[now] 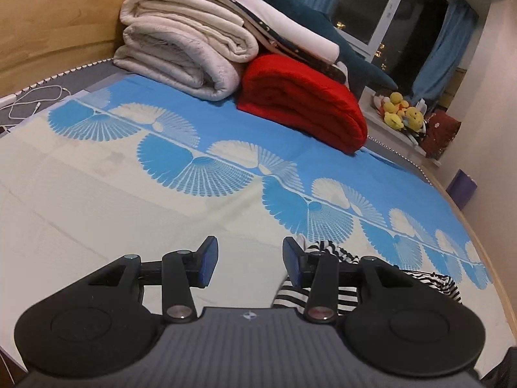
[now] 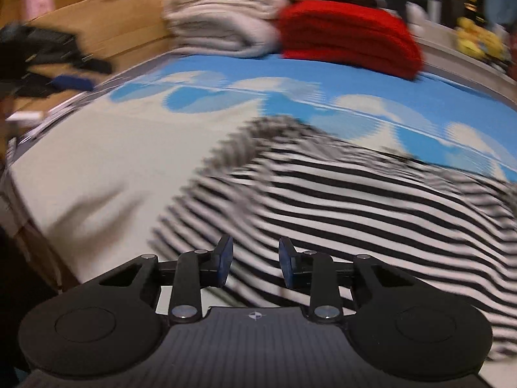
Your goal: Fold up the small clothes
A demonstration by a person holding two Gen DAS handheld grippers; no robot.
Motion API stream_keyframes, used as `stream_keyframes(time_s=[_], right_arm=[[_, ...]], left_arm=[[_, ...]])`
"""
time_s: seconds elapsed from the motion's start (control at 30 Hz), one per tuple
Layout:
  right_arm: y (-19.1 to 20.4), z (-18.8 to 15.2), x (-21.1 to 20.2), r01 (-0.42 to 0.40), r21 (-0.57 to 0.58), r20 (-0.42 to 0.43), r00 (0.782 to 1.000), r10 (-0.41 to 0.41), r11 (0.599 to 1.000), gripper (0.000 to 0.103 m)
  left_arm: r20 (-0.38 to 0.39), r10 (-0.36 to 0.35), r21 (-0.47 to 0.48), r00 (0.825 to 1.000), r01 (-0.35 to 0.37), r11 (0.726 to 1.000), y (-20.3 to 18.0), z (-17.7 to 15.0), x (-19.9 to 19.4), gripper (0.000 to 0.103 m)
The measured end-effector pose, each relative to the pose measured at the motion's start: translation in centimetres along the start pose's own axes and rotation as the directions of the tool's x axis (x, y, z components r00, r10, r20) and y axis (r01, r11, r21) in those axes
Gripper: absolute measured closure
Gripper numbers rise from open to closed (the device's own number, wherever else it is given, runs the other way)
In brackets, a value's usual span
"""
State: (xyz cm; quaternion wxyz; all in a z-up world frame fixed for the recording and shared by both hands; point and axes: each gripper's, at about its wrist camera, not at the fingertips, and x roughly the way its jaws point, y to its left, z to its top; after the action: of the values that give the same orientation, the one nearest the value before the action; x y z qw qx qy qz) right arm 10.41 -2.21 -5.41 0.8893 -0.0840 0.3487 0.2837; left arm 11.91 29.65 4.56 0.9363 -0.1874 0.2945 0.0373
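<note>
The striped garment [image 2: 339, 200] is lying rumpled on the bedsheet [image 1: 97, 194], well short of the red blanket [image 1: 300, 103] and the cream blankets [image 1: 181, 51] stacked at the far end. The right gripper [image 2: 255, 265] is hovering over its near part, jaws parted with nothing between them — the view is blurring. The left gripper [image 1: 250, 262] is standing released beside the cloth's edge. It is looking light, soft and floppy — probably best pinched at a hem or corner, 1 gripper per side.
</note>
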Motion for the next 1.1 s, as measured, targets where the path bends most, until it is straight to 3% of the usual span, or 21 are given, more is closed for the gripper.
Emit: stream_keyframes(time_s=[0.07, 0.17, 0.3, 0.43, 0.57, 0.6, 0.83, 0.87, 1.1], right_arm=[[2.5, 0.5, 1.4, -0.052, -0.065, -0.013, 0.999, 0.051, 0.997, 0.067], [5.4, 0.7, 3.7, -0.115, -0.16, -0.077, 0.992, 0.104, 0.98, 0.054], [7.3, -0.2, 7.1, -0.079, -0.271, -0.185, 0.982, 0.029, 0.959, 0.054], [7.5, -0.5, 7.6, -0.035, -0.295, -0.156, 0.988, -0.011, 0.955, 0.055], [7.8, -0.8, 7.5, 0.036, -0.353, -0.109, 0.991, -0.079, 0.935, 0.092], [7.7, -0.6, 7.3, 0.033, -0.339, -0.104, 0.992, -0.072, 0.94, 0.094], [9.2, 1.2, 5.3, 0.076, -0.4, 0.031, 0.997, -0.069, 0.913, 0.099], [9.5, 1.8, 5.0, 0.056, -0.396, 0.044, 0.998, -0.042, 0.916, 0.103], [10.1, 4.0, 3.2, 0.011, -0.333, 0.077, 0.997, 0.016, 0.943, 0.103]], left_arm=[[-0.004, -0.001, -0.001, 1.0, 0.001, 1.0, 0.3, 0.1, 0.0, 0.054], [-0.008, 0.0, 0.001, 1.0, 0.0, 1.0, 0.4, 0.0, 0.0, 0.054], [-0.014, 0.003, 0.004, 1.0, -0.003, 1.0, 0.9, 0.0, 0.2, 0.054], [-0.019, 0.005, -0.009, 1.0, -0.005, 1.0, 1.7, 0.0, 0.2, 0.054], [-0.022, 0.011, -0.026, 1.0, -0.012, 1.0, 2.2, 0.1, 0.3, 0.054], [-0.022, 0.011, -0.03, 1.0, -0.011, 0.999, 2.3, 0.1, 0.3, 0.054], [-0.023, 0.014, -0.023, 1.0, -0.015, 1.0, 2.2, 0.0, 0.2, 0.054], [-0.025, 0.016, -0.025, 1.0, -0.016, 1.0, 2.2, 0.0, 0.2, 0.054], [-0.042, 0.034, -0.024, 0.999, -0.035, 0.999, 1.8, -0.2, 0.6, 0.054]])
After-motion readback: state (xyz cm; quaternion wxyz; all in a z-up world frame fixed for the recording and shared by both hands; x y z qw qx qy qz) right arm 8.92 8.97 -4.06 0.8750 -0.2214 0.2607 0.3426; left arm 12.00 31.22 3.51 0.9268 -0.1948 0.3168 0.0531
